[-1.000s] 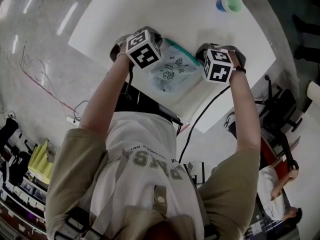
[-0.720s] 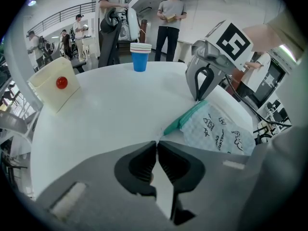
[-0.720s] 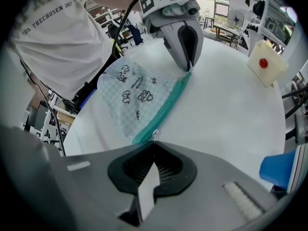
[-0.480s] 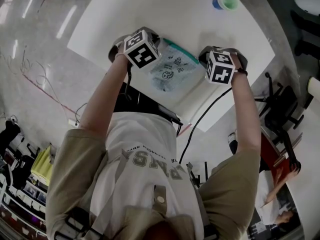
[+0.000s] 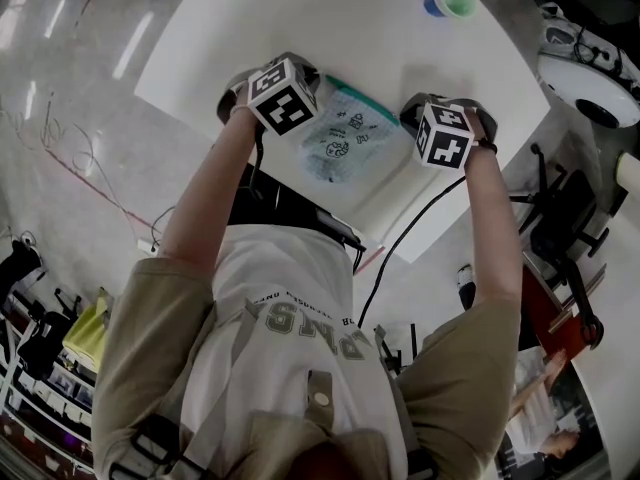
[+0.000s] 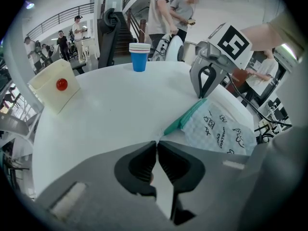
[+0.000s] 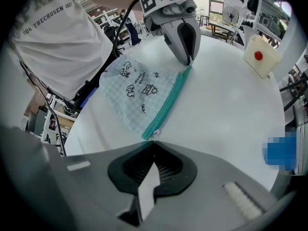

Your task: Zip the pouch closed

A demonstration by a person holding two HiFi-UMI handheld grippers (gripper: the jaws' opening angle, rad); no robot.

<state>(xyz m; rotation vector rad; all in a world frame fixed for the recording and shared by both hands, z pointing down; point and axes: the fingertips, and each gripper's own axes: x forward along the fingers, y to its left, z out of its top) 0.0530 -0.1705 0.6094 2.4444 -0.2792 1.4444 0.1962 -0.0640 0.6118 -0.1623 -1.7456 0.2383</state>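
1. Location: the pouch [image 5: 345, 138] lies flat on the white table [image 5: 300, 18], close to the near edge and about midway along it. Its teal zip band [image 7: 168, 102] faces the far edge.
2. Left gripper [image 6: 156, 146]: the jaws are pressed together. The tips meet at one end of the zip band and appear to pinch that end to hold the pouch steady.
3. Right gripper [image 7: 154, 146]: the jaws are pressed together at the opposite end of the band. A small pale slider pull [image 7: 154, 135] sits right at the tips and appears to be nipped between them.
4. Zip condition: in the right gripper view the band runs straight and flat between the two grippers. No gap shows along it, and no contents are visible.
5. Progress, as a judgement: with the slider at the right-hand end and no opening in the band, the closing stroke looks finished or very nearly so. The views are too coarse to confirm that the teeth are joined along the whole length.
6. Remaining, as a judgement: seat the slider fully, release both ends and draw the grippers clear.
7. Other items: stacked cups [image 5: 455, 0] stand near the far right corner, well apart from the work.
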